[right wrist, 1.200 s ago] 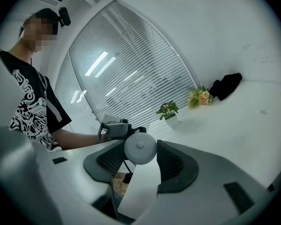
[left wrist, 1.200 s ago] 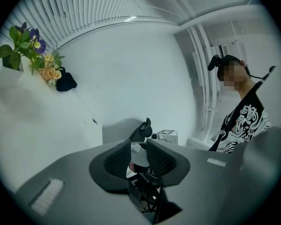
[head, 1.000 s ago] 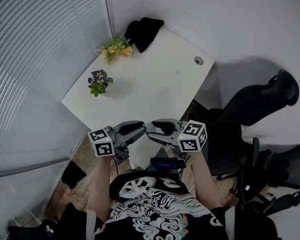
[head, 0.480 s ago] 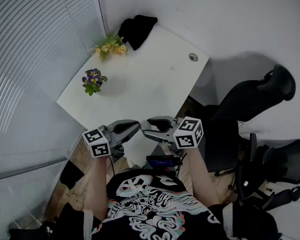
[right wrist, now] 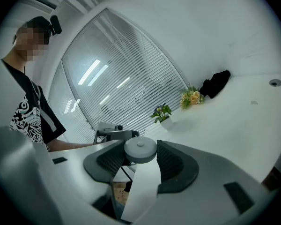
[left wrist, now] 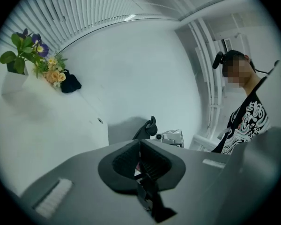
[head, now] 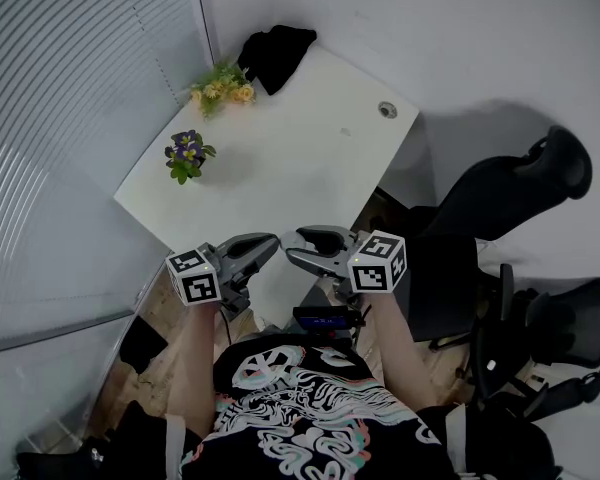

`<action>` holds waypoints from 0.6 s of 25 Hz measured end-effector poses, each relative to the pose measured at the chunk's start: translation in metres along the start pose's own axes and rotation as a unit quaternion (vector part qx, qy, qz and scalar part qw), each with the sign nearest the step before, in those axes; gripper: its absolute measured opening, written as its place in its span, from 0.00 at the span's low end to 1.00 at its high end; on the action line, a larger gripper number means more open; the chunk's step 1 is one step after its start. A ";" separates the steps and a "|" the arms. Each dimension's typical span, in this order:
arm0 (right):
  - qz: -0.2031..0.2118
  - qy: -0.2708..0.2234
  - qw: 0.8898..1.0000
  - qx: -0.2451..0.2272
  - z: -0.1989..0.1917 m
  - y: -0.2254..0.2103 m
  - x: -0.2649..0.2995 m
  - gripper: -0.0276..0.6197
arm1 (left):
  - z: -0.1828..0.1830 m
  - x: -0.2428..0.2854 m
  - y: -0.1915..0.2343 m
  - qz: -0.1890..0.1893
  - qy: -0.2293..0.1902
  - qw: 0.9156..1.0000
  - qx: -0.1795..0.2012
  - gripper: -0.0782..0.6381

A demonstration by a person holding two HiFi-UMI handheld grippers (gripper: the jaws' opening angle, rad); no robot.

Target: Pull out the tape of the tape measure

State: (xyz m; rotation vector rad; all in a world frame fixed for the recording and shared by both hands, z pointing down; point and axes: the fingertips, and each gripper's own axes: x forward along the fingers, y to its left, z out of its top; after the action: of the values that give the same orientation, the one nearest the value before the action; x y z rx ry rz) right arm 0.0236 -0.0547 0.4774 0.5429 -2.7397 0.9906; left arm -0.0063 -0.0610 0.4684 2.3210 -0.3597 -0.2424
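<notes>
- My right gripper (right wrist: 140, 144) has its fingers (right wrist: 171, 161) part-way closed around the tape measure (right wrist: 140, 150), a small round grey case with a raised button in the middle of its face.
- The case sits at the finger ends, pinched across its rim, with the flat face towards the right gripper view's camera.
- My left gripper (left wrist: 139, 143) points straight at the right one, tips almost meeting, in the air just off the near corner of the white worktop (head: 280, 158).
- The left fingers (left wrist: 124, 159) have just been closing and now stand pressed together. A tiny white-and-red scrap shows at their seam. I take it for the tape end (left wrist: 136, 166), though it is too small to be sure.
- I judge the case to be light, hard and smooth. Its round rim could roll or slip between the pads, so the right grip needs to stay firm and square across it.
- The centre button probably winds the tape back, so I would keep the pads off it.
- The tape is probably thin and limp. The end is the place to hold, and the pull should run straight out, in line with the case's slot.
</notes>
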 end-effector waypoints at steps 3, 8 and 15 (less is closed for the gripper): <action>-0.001 -0.031 0.999 0.017 0.005 0.001 -0.002 0.38 | 0.003 -0.001 -0.001 -0.007 -0.013 1.000 -0.018 0.12; 0.001 -0.105 0.993 0.053 0.021 -0.002 -0.007 0.38 | 0.010 0.000 -0.001 -0.020 -0.042 0.997 -0.061 0.12; -0.003 -0.154 0.985 0.082 0.033 -0.007 -0.009 0.38 | 0.009 0.003 0.001 -0.021 -0.056 0.994 -0.091 0.12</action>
State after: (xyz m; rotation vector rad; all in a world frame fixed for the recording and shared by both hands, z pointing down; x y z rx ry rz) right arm 0.0338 -0.0788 0.4536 0.7924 -2.9327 1.2328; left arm -0.0059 -0.0686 0.4633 2.1409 -0.3309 -0.4105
